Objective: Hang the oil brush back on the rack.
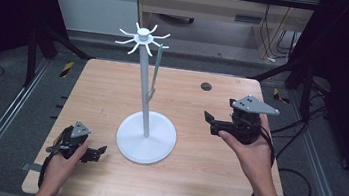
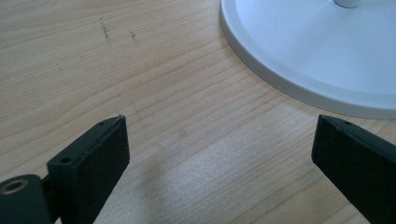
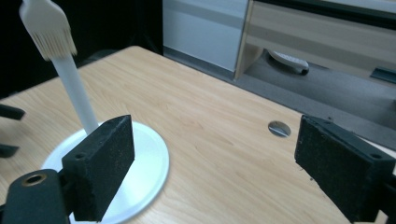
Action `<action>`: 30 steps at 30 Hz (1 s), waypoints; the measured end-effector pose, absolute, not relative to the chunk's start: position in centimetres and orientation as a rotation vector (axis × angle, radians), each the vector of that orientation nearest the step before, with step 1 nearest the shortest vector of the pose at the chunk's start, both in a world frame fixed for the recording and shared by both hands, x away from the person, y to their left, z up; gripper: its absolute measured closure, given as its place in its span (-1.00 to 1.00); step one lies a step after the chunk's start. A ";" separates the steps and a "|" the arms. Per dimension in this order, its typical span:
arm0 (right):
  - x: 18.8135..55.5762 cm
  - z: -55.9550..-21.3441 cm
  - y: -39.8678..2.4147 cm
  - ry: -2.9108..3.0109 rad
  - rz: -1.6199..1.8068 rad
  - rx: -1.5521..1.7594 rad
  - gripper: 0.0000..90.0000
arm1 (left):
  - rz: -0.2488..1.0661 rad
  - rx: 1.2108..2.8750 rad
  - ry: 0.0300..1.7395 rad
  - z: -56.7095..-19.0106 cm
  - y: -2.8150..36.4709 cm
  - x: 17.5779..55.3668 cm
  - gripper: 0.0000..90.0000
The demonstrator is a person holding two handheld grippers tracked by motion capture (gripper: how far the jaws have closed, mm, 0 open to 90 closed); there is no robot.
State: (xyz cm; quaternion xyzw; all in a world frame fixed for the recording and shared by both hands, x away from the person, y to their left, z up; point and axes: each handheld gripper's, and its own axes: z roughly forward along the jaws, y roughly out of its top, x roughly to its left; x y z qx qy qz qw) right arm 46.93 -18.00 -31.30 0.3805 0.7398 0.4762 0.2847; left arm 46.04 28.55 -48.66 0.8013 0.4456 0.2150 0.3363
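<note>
On the worktop (image 1: 192, 181), the left gripper (image 1: 97, 153) rests with jaws released, just beside the white stand (image 1: 146, 137). The right gripper (image 1: 209, 122), jaws spread and empty, hovers right of it. A brush (image 1: 156, 70) hangs from the stand's hooks.

Brush (image 3: 48, 29) top cut off by frame.

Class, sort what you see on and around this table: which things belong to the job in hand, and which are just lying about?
Job in hand:
- white hook stand
- brush hanging from it
- left gripper, open
- right gripper, open

Lying about:
- round hole in the table
- cabinet behind
</note>
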 end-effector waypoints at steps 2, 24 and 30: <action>46.9 -32.0 -18.2 1.986 1.250 1.030 -0.75 | 0.560 2.088 1.161 -48.7 28.5 46.0 -0.92; 46.3 -39.6 -18.7 2.066 1.162 1.137 -0.84 | 0.565 2.087 1.162 -48.6 28.5 46.0 -0.92; 47.0 -41.5 -18.6 2.084 1.153 1.199 -0.86 | 0.565 2.088 1.161 -48.6 28.6 46.0 -0.92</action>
